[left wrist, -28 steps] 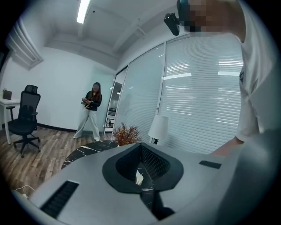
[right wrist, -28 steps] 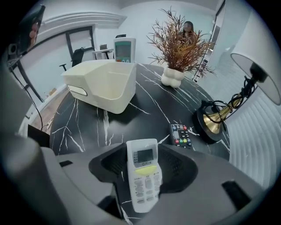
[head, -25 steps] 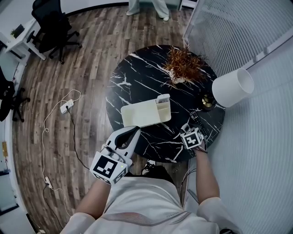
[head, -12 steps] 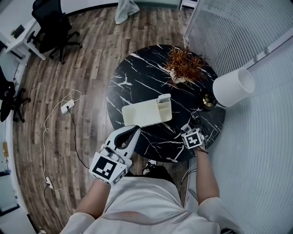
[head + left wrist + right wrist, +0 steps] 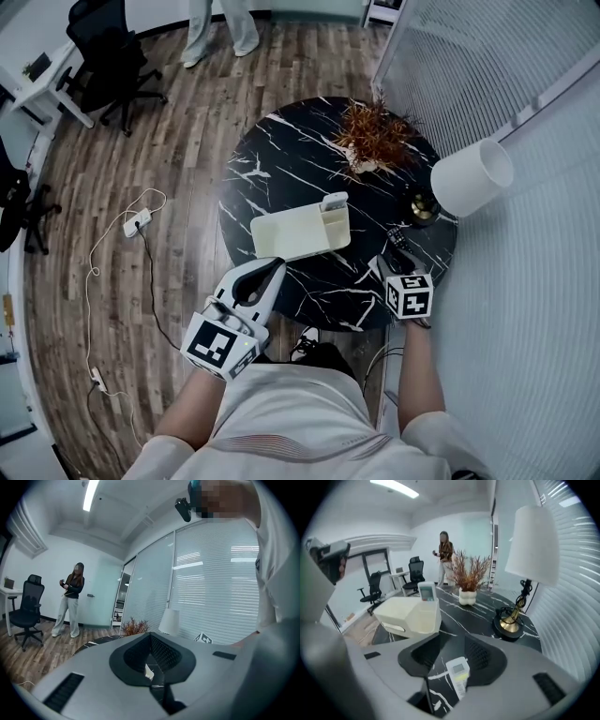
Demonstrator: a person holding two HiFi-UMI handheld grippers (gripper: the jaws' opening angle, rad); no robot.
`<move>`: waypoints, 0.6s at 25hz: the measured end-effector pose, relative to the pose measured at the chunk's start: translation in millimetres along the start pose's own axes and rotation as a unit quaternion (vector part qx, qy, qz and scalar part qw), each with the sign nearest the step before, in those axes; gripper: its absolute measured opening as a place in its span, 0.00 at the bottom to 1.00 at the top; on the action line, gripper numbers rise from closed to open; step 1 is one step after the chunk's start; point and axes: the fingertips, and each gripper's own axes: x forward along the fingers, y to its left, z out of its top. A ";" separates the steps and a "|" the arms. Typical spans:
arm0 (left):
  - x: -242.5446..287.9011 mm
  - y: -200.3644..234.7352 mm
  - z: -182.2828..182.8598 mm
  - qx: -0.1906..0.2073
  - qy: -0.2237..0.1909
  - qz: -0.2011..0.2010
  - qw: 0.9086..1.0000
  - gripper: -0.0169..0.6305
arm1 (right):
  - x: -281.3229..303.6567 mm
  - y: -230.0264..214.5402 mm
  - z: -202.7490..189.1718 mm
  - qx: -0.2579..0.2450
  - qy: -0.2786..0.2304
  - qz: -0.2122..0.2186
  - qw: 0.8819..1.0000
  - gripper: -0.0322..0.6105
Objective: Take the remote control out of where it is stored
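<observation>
On the black surface (image 5: 281, 159), the remote control (image 5: 458, 677) lies flat, out of the cream box (image 5: 295, 232). The right claw (image 5: 392, 267) has slid back toward the person. Its jaws are closing, with the remote between them but not squeezed. The left claw (image 5: 267, 277) hangs open and empty. The job looks nearly done.

A round black table (image 5: 281, 169) with white veins stood on a wood floor (image 5: 178, 141). A cream box (image 5: 291, 234) lay near its middle, with a remote (image 5: 333, 202) upright in the box's end pocket. A dried plant (image 5: 373, 136) stood at the far side and a lamp (image 5: 472, 178) at the right edge. The left gripper (image 5: 267, 277) hung over the near rim, pointing at the box. The right gripper (image 5: 389, 265) was low over the table near the lamp, its jaws closing; what lay between them could not be told. A power strip (image 5: 137, 222) lay on the floor and a chair (image 5: 108, 56) stood beyond.
</observation>
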 end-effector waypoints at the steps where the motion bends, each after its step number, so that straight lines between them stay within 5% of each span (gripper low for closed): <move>1: -1.8 -0.5 1.3 -0.001 -0.002 0.000 1.000 0.04 | -10.0 4.2 11.4 0.007 -0.023 0.005 1.000 0.31; 8: -9.7 0.2 5.4 0.003 -0.012 -0.002 1.000 0.04 | -85.4 22.6 79.7 -0.003 -0.178 -0.006 0.984 0.11; 15: -12.3 -4.4 9.4 0.014 -0.012 -0.011 1.000 0.04 | -147.6 41.1 117.2 -0.009 -0.270 -0.022 0.963 0.08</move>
